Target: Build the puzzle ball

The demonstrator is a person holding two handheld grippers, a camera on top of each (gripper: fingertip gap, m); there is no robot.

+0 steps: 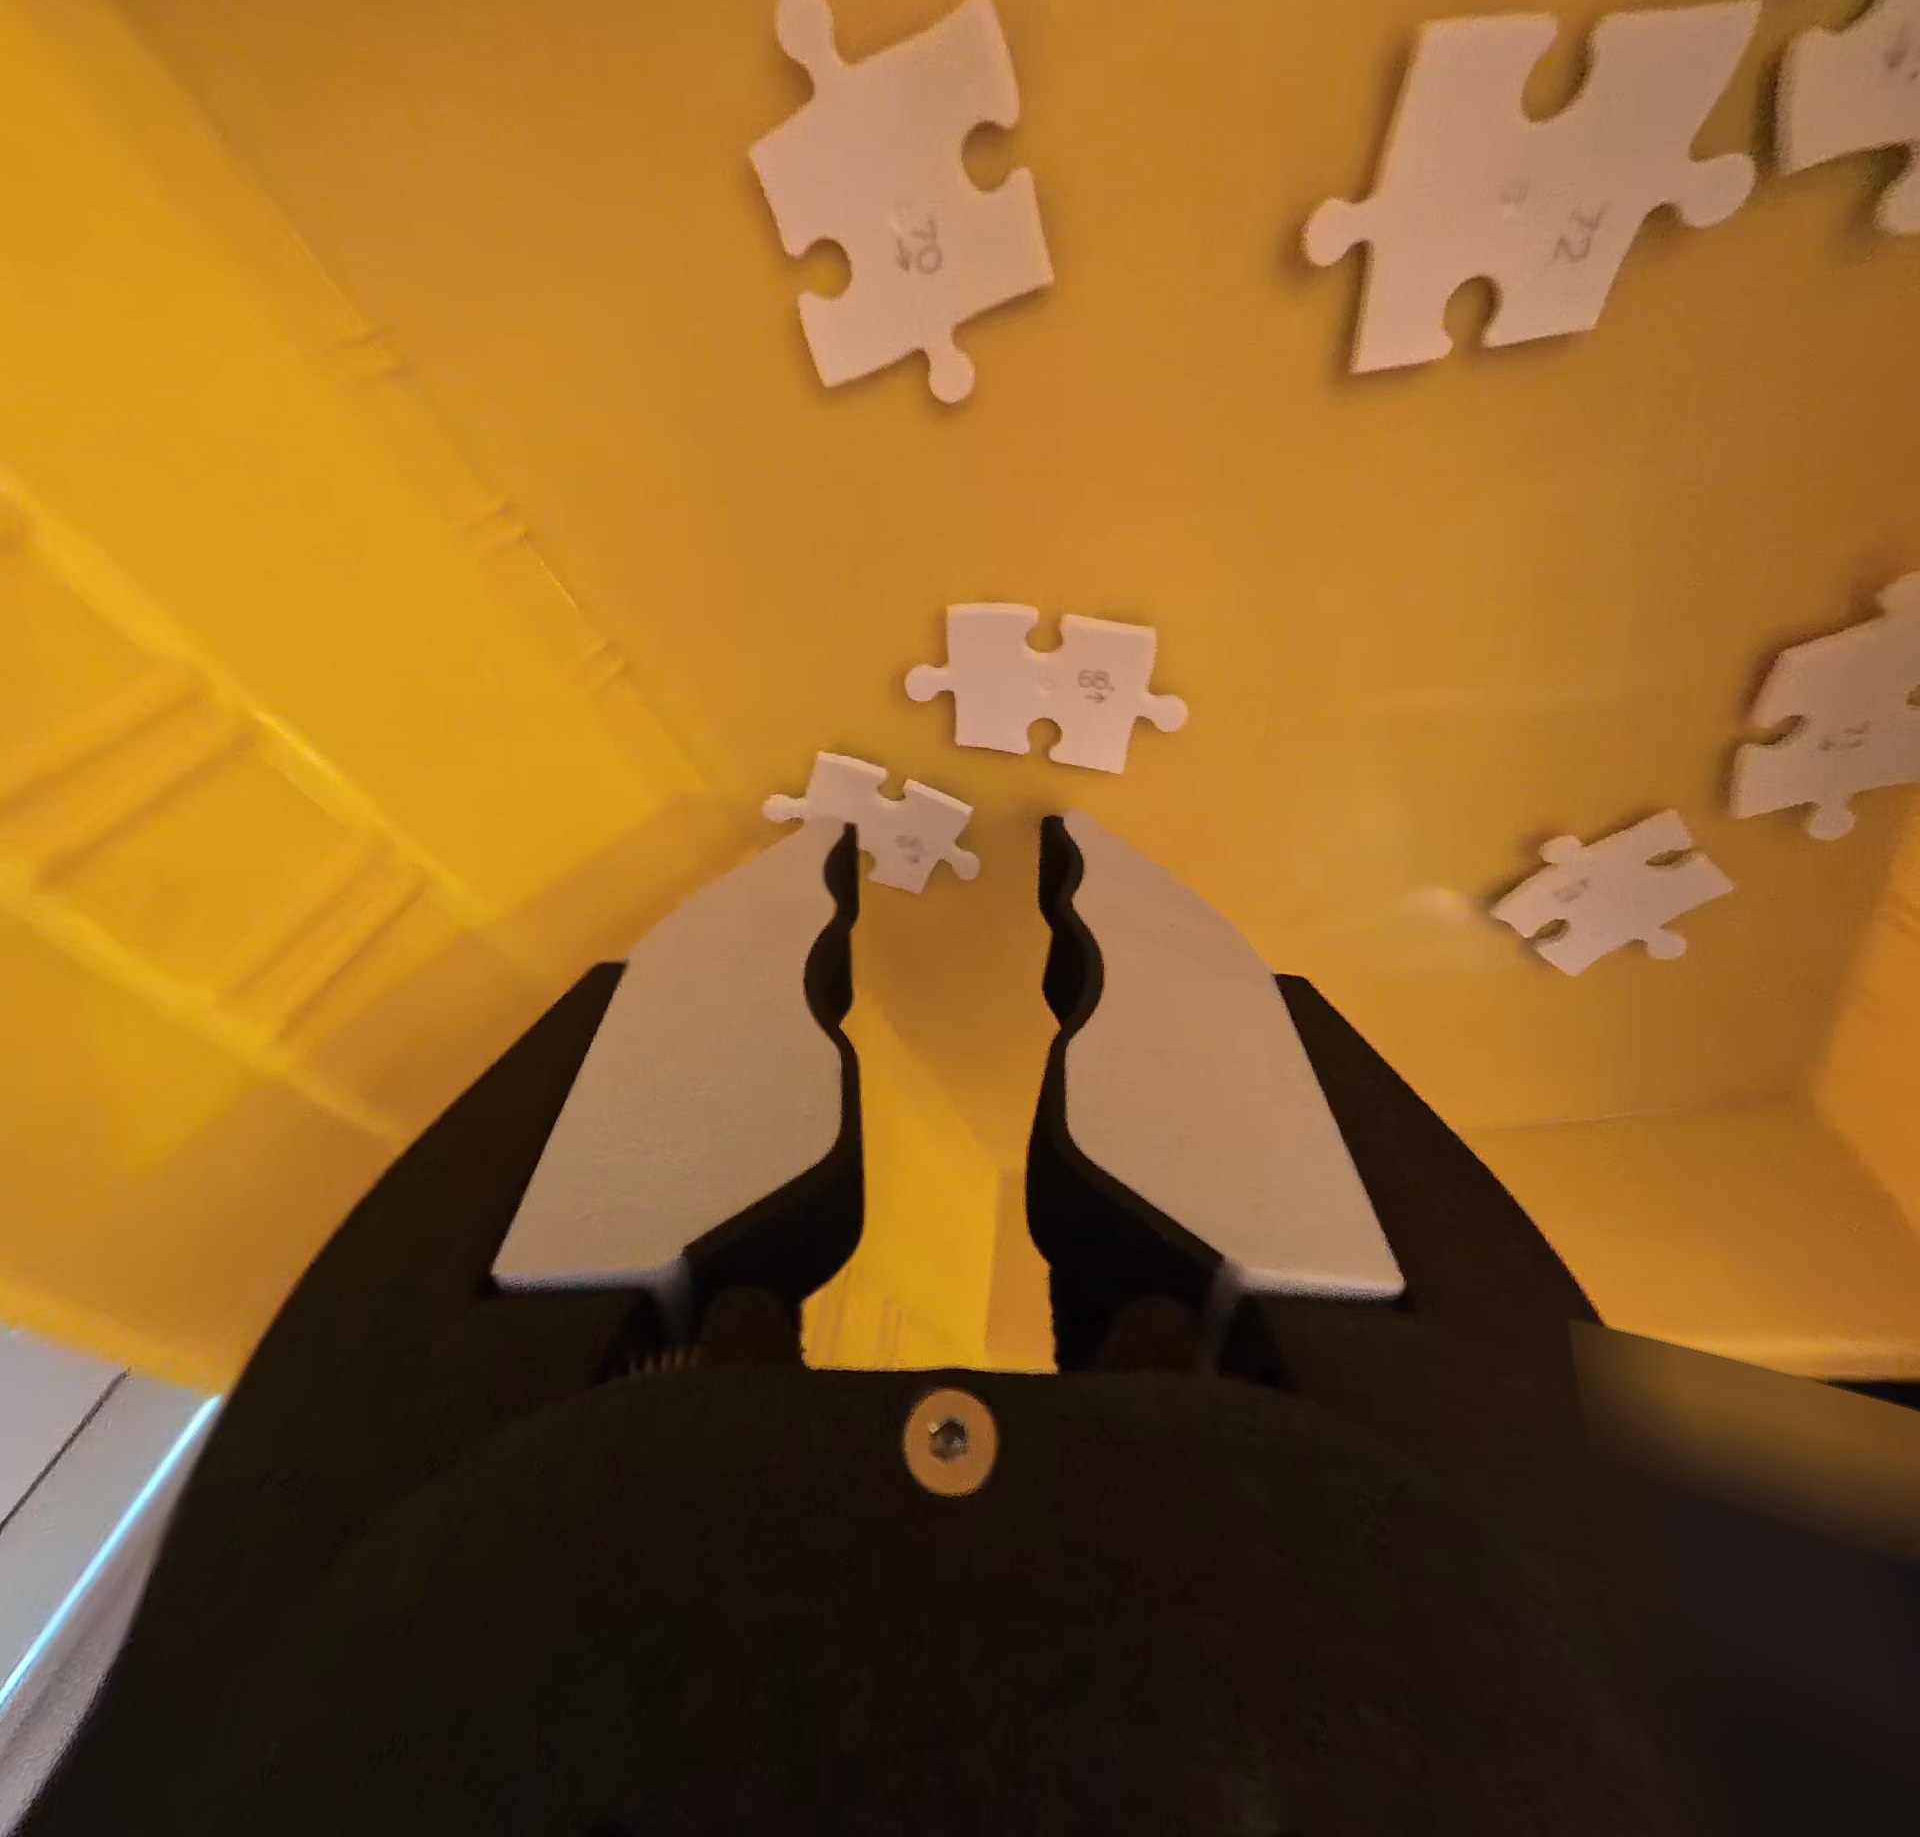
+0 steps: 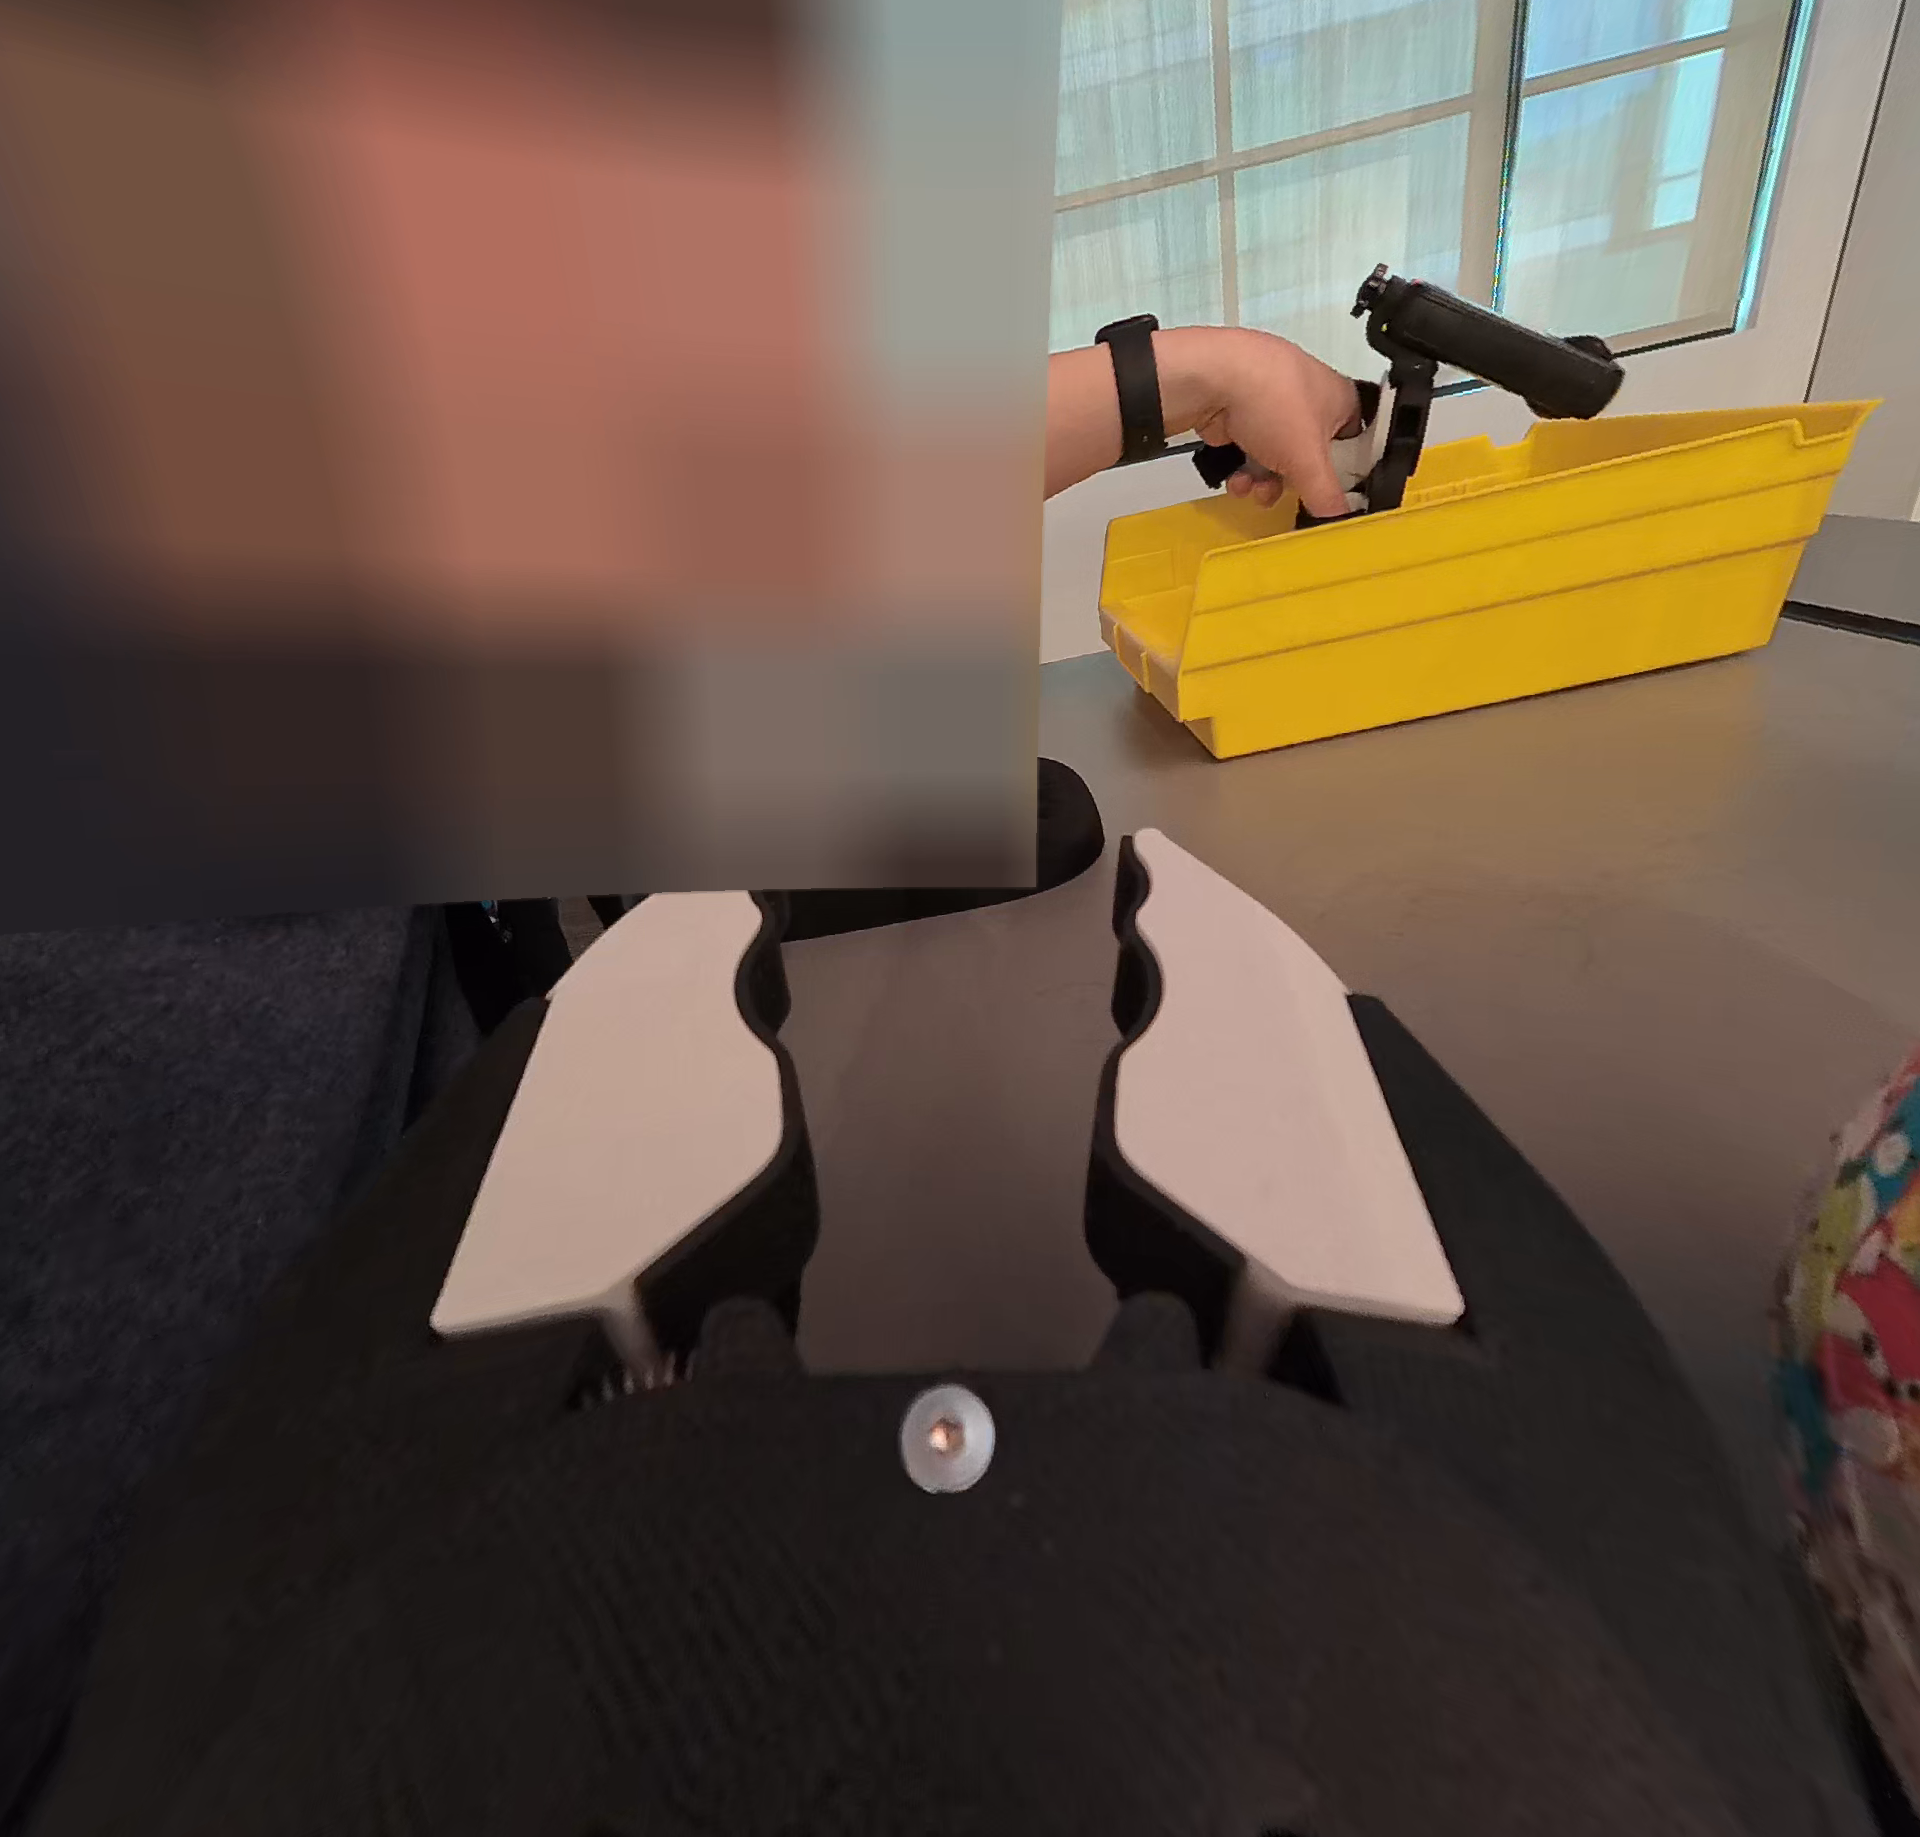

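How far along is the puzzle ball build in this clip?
Done: part of a colourful patterned ball shows at the right wrist view's edge; how complete, I cannot tell. In hand: nothing; the left gripper, jaws open, reaches into the yellow plastic bin at a small white puzzle piece. The right gripper is open, empty. Left: several loose pieces.

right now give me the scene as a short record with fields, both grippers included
container: long yellow plastic bin on grey tabletop
contents: flat white jigsaw pieces scattered blank side up on the bin floor
left hand-held gripper: open, inside the bin, tips next to the nearest small white piece, nothing held
right hand-held gripper: open, empty, over the tabletop away from the bin
partly built ball: multicoloured curved edge at right border
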